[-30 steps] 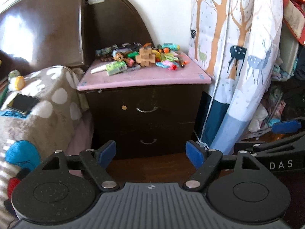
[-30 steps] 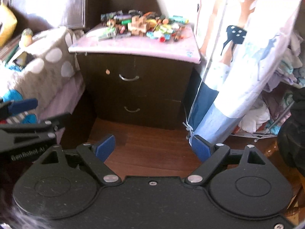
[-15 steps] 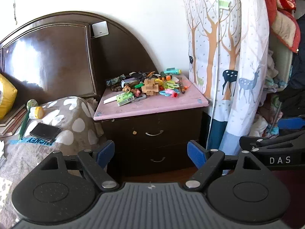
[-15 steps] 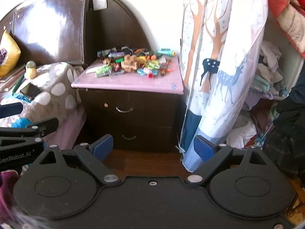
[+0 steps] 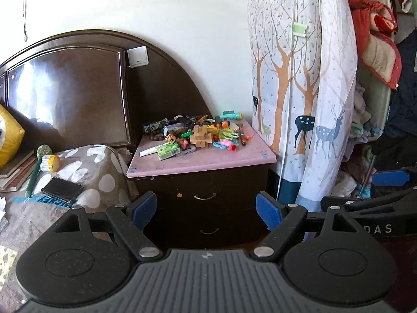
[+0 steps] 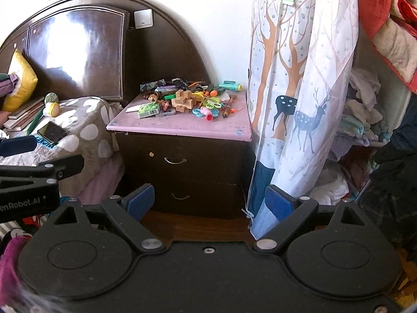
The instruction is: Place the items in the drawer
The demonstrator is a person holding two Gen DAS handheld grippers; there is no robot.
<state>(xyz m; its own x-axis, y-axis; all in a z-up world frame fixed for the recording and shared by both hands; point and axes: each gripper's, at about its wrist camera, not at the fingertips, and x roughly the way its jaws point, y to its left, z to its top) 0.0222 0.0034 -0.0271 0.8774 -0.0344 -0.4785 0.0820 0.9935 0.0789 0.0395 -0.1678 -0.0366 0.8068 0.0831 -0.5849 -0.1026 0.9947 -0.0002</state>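
Pink-topped nightstand (image 5: 198,161) ahead of me, toys (image 5: 200,135) piled on it, both drawers (image 6: 179,160) closed, my left gripper (image 5: 206,208) and right gripper (image 6: 208,203) wide and empty.

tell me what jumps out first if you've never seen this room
The bright heap of small toys and bits piled toward the back of the pink-topped nightstand, beside the dark arched headboard. Next, the tall white fabric cover printed with trees and deer, hanging to the right of the nightstand. Both drawers are shut, and the left gripper and right gripper stand open and empty in front.
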